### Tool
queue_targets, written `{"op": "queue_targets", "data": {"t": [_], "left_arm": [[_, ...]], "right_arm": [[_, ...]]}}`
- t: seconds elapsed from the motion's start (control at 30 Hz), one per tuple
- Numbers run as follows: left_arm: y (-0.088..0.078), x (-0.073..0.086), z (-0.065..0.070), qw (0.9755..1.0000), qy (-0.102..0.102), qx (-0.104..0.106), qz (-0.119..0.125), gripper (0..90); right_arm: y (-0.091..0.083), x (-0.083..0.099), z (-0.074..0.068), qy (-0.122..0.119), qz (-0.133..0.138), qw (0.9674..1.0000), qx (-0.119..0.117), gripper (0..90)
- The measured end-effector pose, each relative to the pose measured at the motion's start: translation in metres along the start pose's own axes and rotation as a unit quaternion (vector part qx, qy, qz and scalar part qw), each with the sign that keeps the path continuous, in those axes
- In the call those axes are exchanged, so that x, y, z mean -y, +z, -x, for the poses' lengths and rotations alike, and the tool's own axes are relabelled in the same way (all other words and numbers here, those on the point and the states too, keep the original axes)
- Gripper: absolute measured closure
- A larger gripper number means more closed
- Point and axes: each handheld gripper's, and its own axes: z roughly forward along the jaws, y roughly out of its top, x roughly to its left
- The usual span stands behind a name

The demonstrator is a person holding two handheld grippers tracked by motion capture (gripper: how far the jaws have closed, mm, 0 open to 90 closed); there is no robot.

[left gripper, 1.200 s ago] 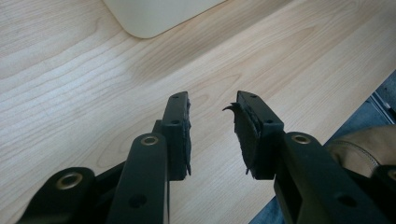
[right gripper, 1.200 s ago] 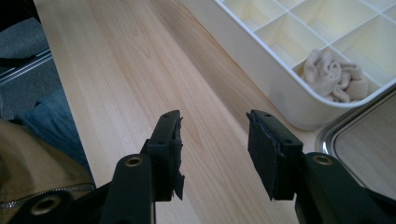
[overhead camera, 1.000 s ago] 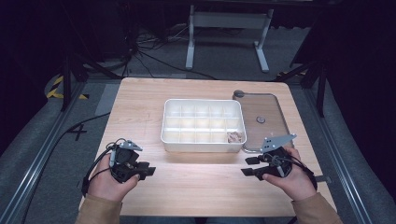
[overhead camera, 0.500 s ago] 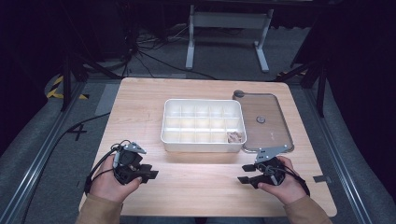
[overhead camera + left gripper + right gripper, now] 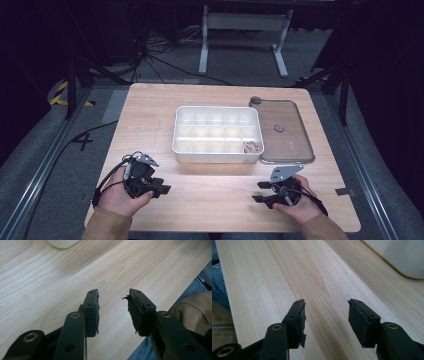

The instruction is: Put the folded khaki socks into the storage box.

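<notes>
- High view, far left: the left gripper [image 5: 156, 186] sits low over the near left part of the wooden tabletop [image 5: 150, 115], held in the person's left hand [image 5: 120, 195], with its cable looping beside the wrist.
- Its jaws point toward the middle of the tabletop. They stand apart with nothing between them and have just been opening.
- Left gripper view: the two black jaws frame bare wood. A rounded corner of the white compartment tray [image 5: 62, 243] shows at the top edge, well apart from the jaws, and a tan sleeve [image 5: 195, 311] lies at the right.
- High view, centre: the white compartment tray [image 5: 216, 150] stands in the middle of the tabletop, divided into rows of small cells.
- A few small brownish pieces [image 5: 251, 146] lie in its near right cell; what they are cannot be told.
- Just right of the tray, touching or nearly touching its side, a clear lid [image 5: 282, 131] lies flat, with a small round knob in its middle.
- High view, right: the right gripper [image 5: 263, 191] is held low at the near right by the right hand [image 5: 300, 205], near the lid's front edge.
- Its jaws point left and are spread wide, empty, and have just been opening.
- Right gripper view: only wood grain lies between the jaws, and the tray's white wall [image 5: 402, 255] fills the upper right corner.
</notes>
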Motion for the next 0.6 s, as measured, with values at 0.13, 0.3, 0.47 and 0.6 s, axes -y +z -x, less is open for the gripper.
{"op": "queue_targets", "data": {"t": [0.13, 0.3, 0.47, 0.6], "left_arm": [[0.0018, 0.0008, -0.001, 1.0, 0.005, 0.005, -0.005, 59.6], [0.0049, 0.0008, -0.0027, 0.9999, 0.007, 0.004, -0.01, 58.7], [0.0063, 0.0004, -0.0033, 0.9999, 0.004, 0.008, -0.011, 57.9], [0.0084, -0.0002, -0.006, 0.9999, 0.002, 0.003, -0.01, 56.4]], "right_arm": [[0.0037, 0.0049, -0.0051, -0.007, -0.003, 1.0, -0.003, 48.4], [0.0065, 0.0082, -0.0068, -0.014, -0.006, 0.9999, 0.001, 47.2], [0.0087, 0.0083, -0.008, -0.018, -0.004, 0.9997, 0.013, 44.5], [0.0109, 0.0098, -0.0086, -0.014, -0.011, 0.9996, 0.023, 44.1]]}}
